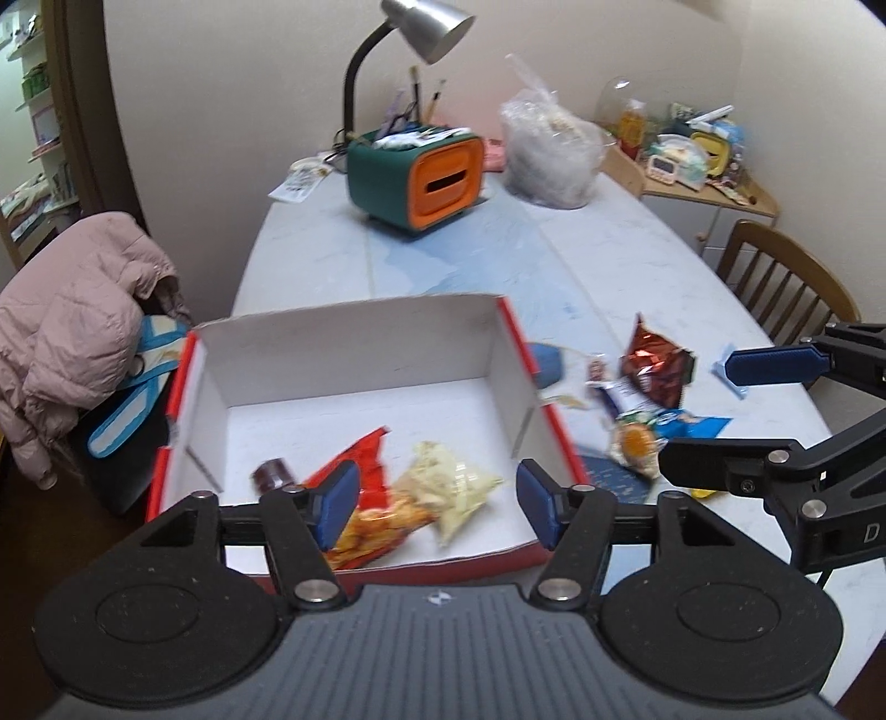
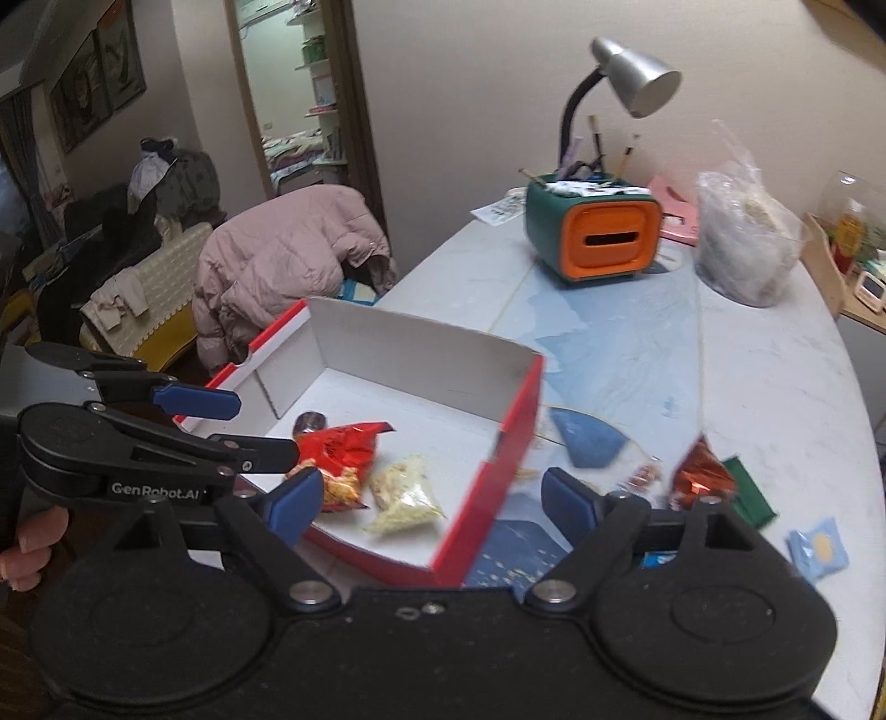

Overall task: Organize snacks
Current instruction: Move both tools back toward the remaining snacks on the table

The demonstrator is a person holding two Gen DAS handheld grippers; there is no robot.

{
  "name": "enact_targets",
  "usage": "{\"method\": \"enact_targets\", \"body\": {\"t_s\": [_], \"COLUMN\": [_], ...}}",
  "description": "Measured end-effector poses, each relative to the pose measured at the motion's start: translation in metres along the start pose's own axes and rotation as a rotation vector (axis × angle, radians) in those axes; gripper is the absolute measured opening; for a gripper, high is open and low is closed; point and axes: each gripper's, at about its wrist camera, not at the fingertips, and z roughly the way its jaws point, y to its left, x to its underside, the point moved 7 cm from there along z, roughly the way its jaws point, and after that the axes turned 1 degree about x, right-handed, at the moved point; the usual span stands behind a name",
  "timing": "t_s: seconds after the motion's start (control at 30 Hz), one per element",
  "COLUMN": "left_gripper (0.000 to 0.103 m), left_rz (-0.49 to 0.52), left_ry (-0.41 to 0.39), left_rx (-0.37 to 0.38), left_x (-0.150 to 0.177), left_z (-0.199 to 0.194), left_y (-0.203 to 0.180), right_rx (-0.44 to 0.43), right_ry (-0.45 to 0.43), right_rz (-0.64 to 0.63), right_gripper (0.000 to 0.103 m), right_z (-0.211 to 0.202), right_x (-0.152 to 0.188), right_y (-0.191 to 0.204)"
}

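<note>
At the far left, a pink padded jacket (image 1: pixel 83 310) hangs over a chair next to the table (image 1: pixel 637 260). Beside it on the table stands the red box (image 1: pixel 354 354) with white inner walls, open at the top. Inside the box, from left to right, lie a small dark brown snack (image 1: pixel 272 474), a red snack bag (image 1: pixel 365 498) and a pale yellow snack bag (image 1: pixel 448 487). The left gripper (image 1: pixel 437 498) hovers over the near edge of the box; its blue pads stand apart and nothing is between them, the two bags lie below on the box floor. Behind the box, further back, are a green and orange organizer (image 1: pixel 415 177) with a silver desk lamp (image 1: pixel 426 27), and a clear plastic bag (image 1: pixel 548 149). To the right of the box, loose on the table, lie a shiny copper-red packet (image 1: pixel 653 365), a round biscuit in clear wrap (image 1: pixel 634 443) and a light blue packet (image 2: pixel 818 548). The right gripper (image 2: pixel 432 501) is above the right wall of the box, also wide open and holding nothing.
</note>
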Motion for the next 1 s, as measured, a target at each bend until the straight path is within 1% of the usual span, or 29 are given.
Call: {"method": "enact_targets", "body": {"t_s": [0.1, 0.17, 0.27, 0.37, 0.43, 0.6, 0.77, 0.9, 1.0], "left_gripper": [0.063, 0.064, 0.068, 0.069, 0.072, 0.074, 0.074, 0.074, 0.074], "left_rz": [-0.003, -0.007, -0.018, -0.024, -0.032, -0.053, -0.067, -0.069, -0.068], "left_ry": [-0.002, -0.003, -0.004, -0.004, -0.004, 0.007, 0.031, 0.040, 0.070], "left_rx": [0.020, 0.033, 0.048, 0.059, 0.066, 0.083, 0.067, 0.043, 0.035], "left_x": [-0.002, -0.003, -0.005, -0.004, -0.004, -0.006, -0.014, -0.032, -0.047], "left_z": [0.000, 0.000, 0.003, 0.007, 0.010, 0.022, 0.041, 0.059, 0.080], "left_y": [-0.016, -0.026, -0.041, -0.055, -0.065, -0.090, -0.111, -0.124, -0.133], "right_rx": [0.011, 0.015, 0.023, 0.030, 0.035, 0.043, 0.046, 0.042, 0.039], "right_ry": [-0.017, -0.029, -0.044, -0.049, -0.050, -0.046, -0.032, -0.013, 0.007], "right_rz": [0.025, 0.042, 0.060, 0.075, 0.083, 0.103, 0.138, 0.130, 0.108], "right_gripper": [0.093, 0.094, 0.096, 0.098, 0.103, 0.103, 0.103, 0.103, 0.103], "right_z": [-0.013, -0.023, -0.036, -0.045, -0.050, -0.060, -0.062, -0.056, -0.047], "right_x": [0.006, 0.011, 0.018, 0.027, 0.033, 0.044, 0.048, 0.047, 0.043], "right_y": [-0.017, -0.029, -0.047, -0.065, -0.077, -0.110, -0.148, -0.172, -0.189]}}
